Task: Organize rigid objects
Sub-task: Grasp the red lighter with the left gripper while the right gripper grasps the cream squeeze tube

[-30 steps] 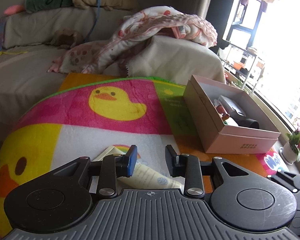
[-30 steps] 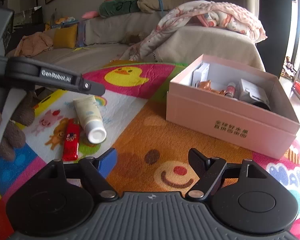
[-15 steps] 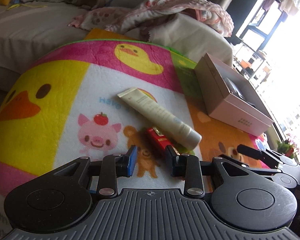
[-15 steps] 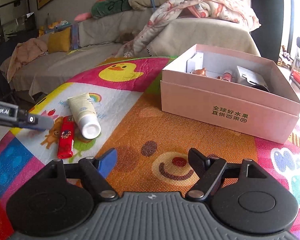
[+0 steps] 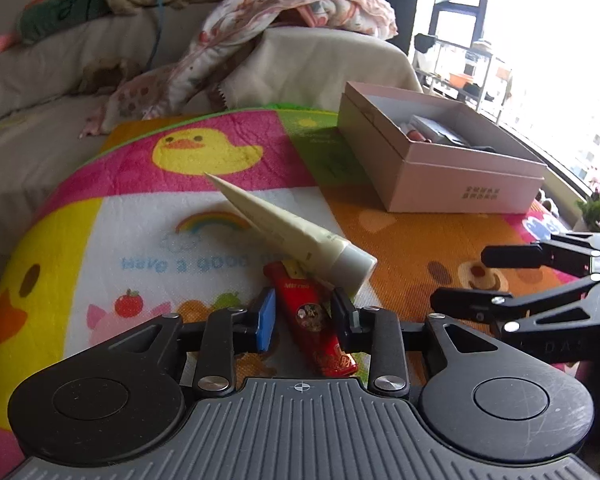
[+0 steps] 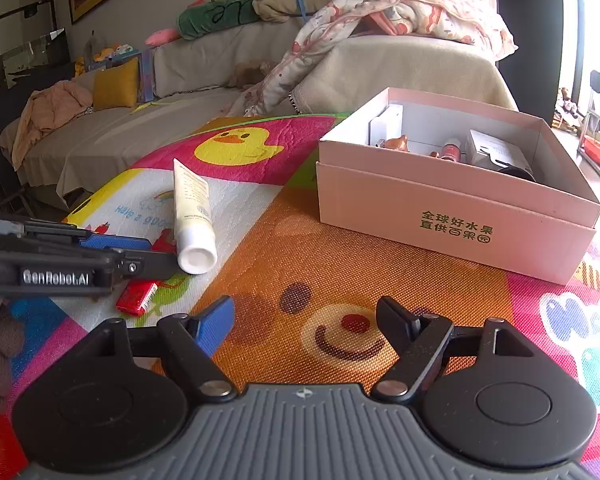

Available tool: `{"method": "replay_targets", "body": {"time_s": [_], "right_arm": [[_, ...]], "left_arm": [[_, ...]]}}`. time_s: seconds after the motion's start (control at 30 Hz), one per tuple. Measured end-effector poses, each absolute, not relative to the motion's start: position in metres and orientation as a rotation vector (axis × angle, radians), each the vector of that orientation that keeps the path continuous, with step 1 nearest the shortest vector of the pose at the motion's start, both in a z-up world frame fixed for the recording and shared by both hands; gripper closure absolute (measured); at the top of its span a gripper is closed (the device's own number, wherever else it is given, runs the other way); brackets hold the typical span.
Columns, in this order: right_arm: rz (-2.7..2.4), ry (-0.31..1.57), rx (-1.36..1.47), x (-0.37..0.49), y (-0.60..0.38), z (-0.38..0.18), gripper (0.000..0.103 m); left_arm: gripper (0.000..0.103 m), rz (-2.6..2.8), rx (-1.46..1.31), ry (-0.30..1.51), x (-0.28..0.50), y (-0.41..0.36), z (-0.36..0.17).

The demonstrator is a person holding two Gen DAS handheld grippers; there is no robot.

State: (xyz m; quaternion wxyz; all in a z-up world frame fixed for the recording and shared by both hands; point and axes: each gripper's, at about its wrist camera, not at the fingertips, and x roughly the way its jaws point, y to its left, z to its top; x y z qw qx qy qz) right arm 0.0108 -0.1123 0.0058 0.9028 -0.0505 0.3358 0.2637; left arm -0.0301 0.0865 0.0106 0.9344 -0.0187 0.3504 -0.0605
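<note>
A small red tube (image 5: pixel 310 312) lies on the play mat between the fingers of my left gripper (image 5: pixel 304 310). Its jaws are closing around the tube, with a thin gap still showing at the blue pad. A cream tube (image 5: pixel 292 232) with a white cap rests across the red tube's far end. In the right wrist view the left gripper (image 6: pixel 152 254) covers most of the red tube (image 6: pixel 136 300), beside the cream tube (image 6: pixel 192 208). My right gripper (image 6: pixel 304 320) hovers open over the orange bear print, with nothing between its fingers. The open pink box (image 6: pixel 440 216) holds several small items.
The colourful play mat (image 5: pixel 140 232) covers the work surface. A sofa (image 6: pixel 220 60) with a draped floral blanket (image 5: pixel 284 12) and cushions runs behind it. The pink box (image 5: pixel 460 184) sits at the mat's right. A small potted plant (image 5: pixel 598 208) stands by the window.
My left gripper has come down over the red tube, which now lies between its fingers, and the jaws have narrowed slightly. The right gripper has stayed put.
</note>
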Motion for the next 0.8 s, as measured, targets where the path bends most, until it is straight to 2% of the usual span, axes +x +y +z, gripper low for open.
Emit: {"method": "replay_targets", "body": {"time_s": [0.07, 0.3, 0.37, 0.43, 0.6, 0.63, 0.7, 0.8], "right_arm": [[0.546, 0.701, -0.099, 0.013, -0.113, 0.007, 0.024], [0.642, 0.691, -0.161, 0.018, -0.085, 0.032, 0.026], [0.683, 0.687, -0.144, 0.025, -0.071, 0.043, 0.031], [0.726, 0.7, -0.124, 0.037, -0.053, 0.049, 0.042], [0.766, 0.826, -0.102, 0.07, -0.008, 0.035, 0.048], [0.748, 0.877, -0.117, 0.078, 0.002, 0.023, 0.055], [0.744, 0.871, -0.104, 0.078, 0.001, 0.02, 0.059], [0.75, 0.873, -0.12, 0.073, -0.005, 0.022, 0.075]], "left_arm": [[0.076, -0.099, -0.028, 0.716, -0.033, 0.093, 0.01], [0.076, -0.095, -0.127, 0.684, -0.043, 0.124, 0.005], [0.076, -0.096, -0.123, 0.662, -0.046, 0.124, 0.003], [0.076, -0.092, -0.119, 0.643, -0.048, 0.122, 0.001], [0.076, -0.102, -0.152, 0.636, -0.049, 0.127, 0.001], [0.076, -0.106, -0.164, 0.634, -0.05, 0.129, 0.0], [0.076, -0.111, -0.186, 0.631, -0.05, 0.132, 0.0], [0.076, -0.118, -0.205, 0.629, -0.051, 0.134, -0.001]]}}
